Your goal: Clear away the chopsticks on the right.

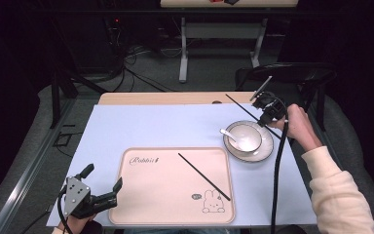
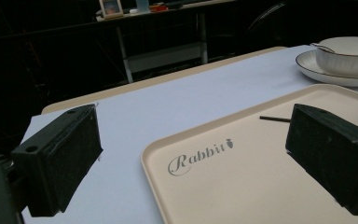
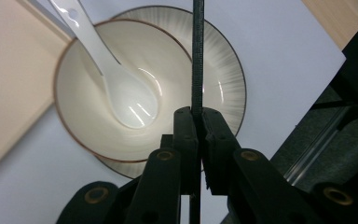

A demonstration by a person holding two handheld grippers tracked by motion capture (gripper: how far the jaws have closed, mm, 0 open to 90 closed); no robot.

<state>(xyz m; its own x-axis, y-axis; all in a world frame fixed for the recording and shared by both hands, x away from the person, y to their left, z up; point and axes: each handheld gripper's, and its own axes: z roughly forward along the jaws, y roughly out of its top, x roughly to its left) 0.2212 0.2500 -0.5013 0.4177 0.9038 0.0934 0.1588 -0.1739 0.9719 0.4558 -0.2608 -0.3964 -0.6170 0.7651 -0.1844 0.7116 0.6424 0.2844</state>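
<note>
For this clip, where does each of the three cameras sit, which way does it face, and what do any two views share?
High view: above the near table edge, facing forward and down on the tray; shows both forearms, left gripper and right gripper.
Left gripper view: low, facing across the tray; its open jaws frame a chopstick.
Right gripper view: looking down on the bowl and spoon; jaws shut on a second chopstick.
Shared: all show bowl, plate and tray.

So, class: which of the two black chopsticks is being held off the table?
The chopstick clamped in the right tool above the bowl; the other chopstick lies on the tray.
</note>
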